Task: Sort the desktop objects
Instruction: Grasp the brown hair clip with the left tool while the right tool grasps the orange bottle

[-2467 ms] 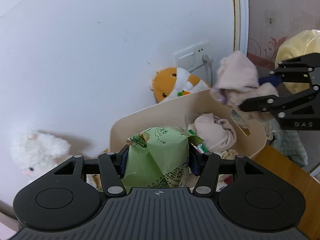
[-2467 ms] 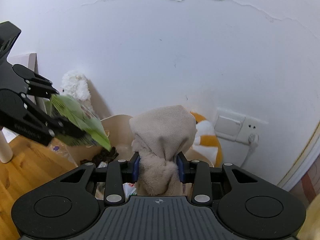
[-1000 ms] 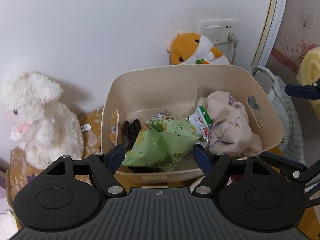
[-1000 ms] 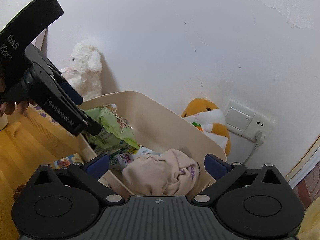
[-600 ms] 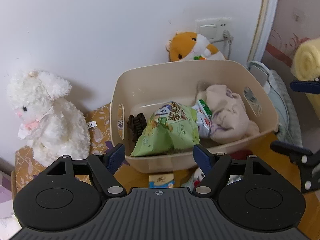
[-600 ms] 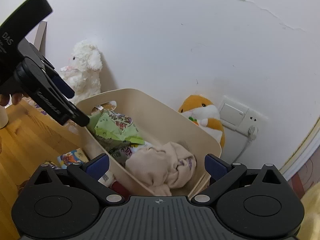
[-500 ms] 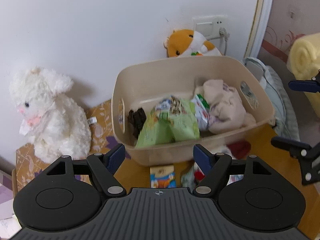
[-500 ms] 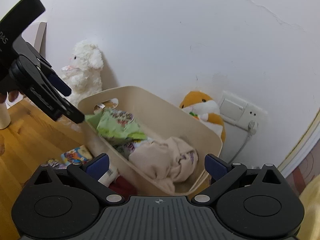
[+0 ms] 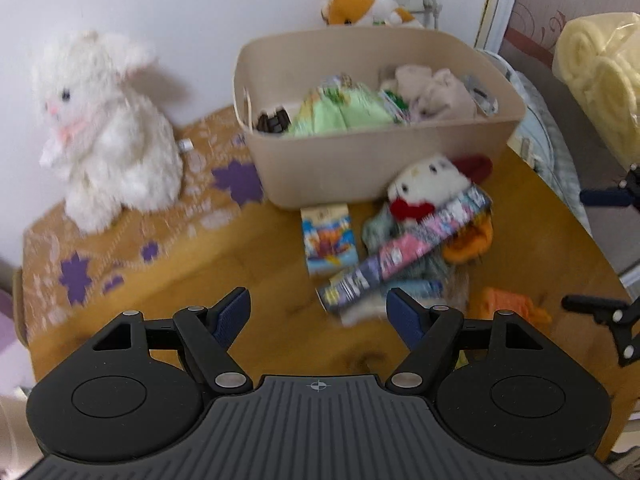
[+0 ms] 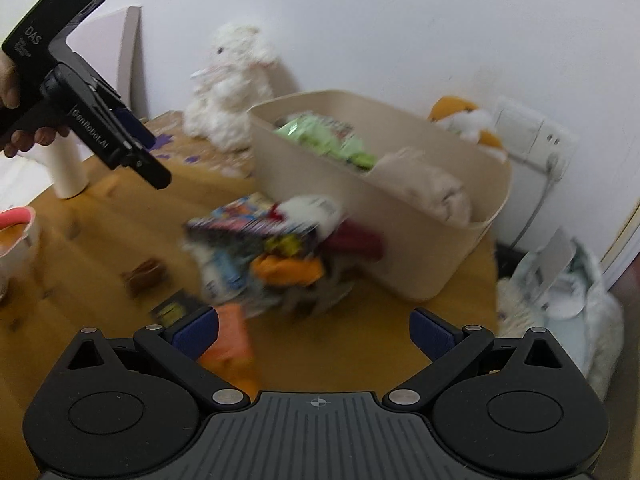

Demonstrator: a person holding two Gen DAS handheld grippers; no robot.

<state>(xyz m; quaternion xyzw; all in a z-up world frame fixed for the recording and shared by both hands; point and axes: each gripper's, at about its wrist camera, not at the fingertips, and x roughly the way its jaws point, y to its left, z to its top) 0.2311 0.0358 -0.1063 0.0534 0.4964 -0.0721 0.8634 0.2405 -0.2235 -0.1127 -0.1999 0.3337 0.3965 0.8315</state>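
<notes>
A beige bin (image 9: 360, 164) stands at the back of the wooden table. Inside it lie a green snack bag (image 9: 344, 116) and a beige cloth (image 9: 432, 92). In front of the bin is a loose pile: a white plush with a red bow (image 9: 424, 184), a long colourful packet (image 9: 404, 248), a small cartoon box (image 9: 330, 236) and orange items (image 9: 468, 240). My left gripper (image 9: 318, 312) is open and empty above the table, just short of the pile. My right gripper (image 10: 314, 328) is also open and empty, with an orange item (image 10: 232, 348) beside its left finger.
A white rabbit plush (image 9: 104, 128) sits on a patterned mat (image 9: 120, 248) left of the bin, and an orange hamster plush (image 9: 360, 4) is behind it. A white cylinder (image 10: 66, 168) and a bowl (image 10: 16, 232) stand at the left. The table edge curves off to the right.
The green bag and the beige cloth, held earlier, now lie in the bin. Both open grippers have drawn back from the bin and sunk, bringing the pile on the table into view.
</notes>
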